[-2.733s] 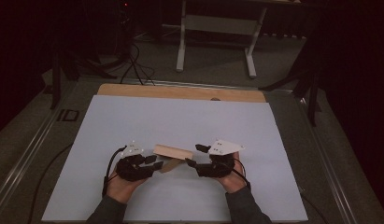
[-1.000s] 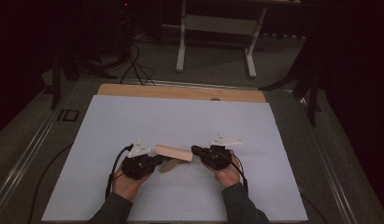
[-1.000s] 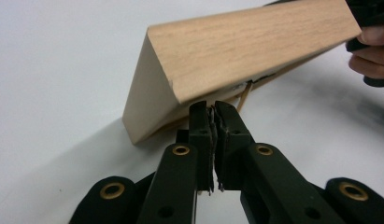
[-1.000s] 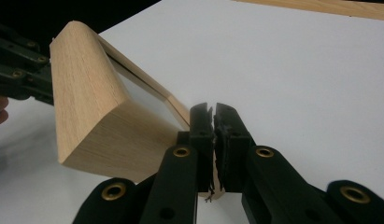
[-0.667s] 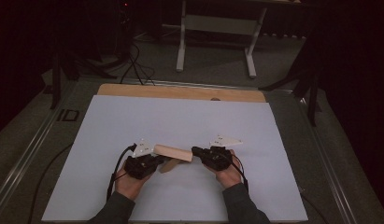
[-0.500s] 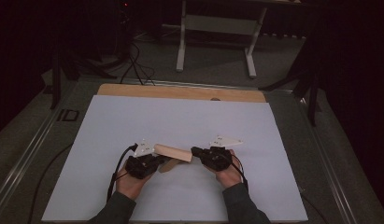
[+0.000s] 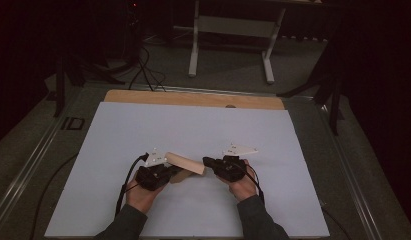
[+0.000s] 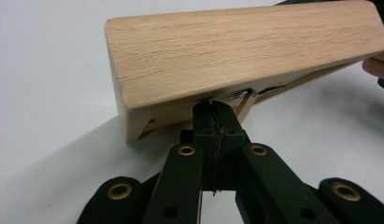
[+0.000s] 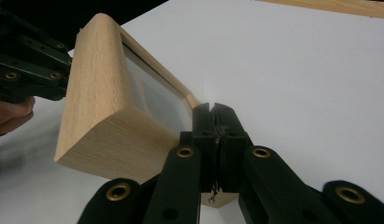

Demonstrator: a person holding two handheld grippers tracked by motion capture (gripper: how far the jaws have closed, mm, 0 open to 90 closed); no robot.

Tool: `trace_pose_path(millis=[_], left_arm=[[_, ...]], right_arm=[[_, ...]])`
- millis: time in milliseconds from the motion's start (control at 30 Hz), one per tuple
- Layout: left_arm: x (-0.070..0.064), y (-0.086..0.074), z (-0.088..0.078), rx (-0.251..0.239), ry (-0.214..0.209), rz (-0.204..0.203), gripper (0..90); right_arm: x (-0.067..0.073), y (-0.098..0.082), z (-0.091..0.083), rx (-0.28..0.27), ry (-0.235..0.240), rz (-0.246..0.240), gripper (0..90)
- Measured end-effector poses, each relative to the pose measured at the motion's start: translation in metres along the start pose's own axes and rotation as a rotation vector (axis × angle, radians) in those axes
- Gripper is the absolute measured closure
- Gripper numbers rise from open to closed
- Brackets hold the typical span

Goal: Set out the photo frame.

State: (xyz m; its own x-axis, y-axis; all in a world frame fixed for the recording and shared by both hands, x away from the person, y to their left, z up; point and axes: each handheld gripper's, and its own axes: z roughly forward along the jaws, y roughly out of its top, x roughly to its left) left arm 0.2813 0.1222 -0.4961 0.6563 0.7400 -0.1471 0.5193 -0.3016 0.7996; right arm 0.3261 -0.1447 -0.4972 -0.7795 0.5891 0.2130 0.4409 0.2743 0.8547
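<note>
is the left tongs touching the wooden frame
Touching. In the left gripper view the left tongs, shut tight, press their tips against the lower edge of the wooden frame, with no gap showing between them.

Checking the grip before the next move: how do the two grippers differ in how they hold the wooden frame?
The left gripper meets the wooden frame at its left end, by its back; the right gripper meets the right end, beside the glass front. The left sits under the frame's raised side; the right reaches in level. Both have jaws shut together.

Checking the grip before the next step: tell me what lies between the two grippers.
In the high view, a wooden frame spans the stretch between the left gripper and the right gripper, each at one end.
</note>
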Motion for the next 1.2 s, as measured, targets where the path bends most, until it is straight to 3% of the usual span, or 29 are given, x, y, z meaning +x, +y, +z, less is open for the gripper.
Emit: trace_pose_path(millis=[500,1200], left_arm=[[-0.008,0.004,-0.003,-0.022,-0.051,0.005,89.4],[-0.004,0.000,0.002,-0.004,-0.037,0.013,89.4]], right_arm=[[0.008,-0.001,-0.001,0.018,0.024,-0.027,88.0],[0.020,-0.002,0.003,0.050,0.072,-0.066,89.1]])
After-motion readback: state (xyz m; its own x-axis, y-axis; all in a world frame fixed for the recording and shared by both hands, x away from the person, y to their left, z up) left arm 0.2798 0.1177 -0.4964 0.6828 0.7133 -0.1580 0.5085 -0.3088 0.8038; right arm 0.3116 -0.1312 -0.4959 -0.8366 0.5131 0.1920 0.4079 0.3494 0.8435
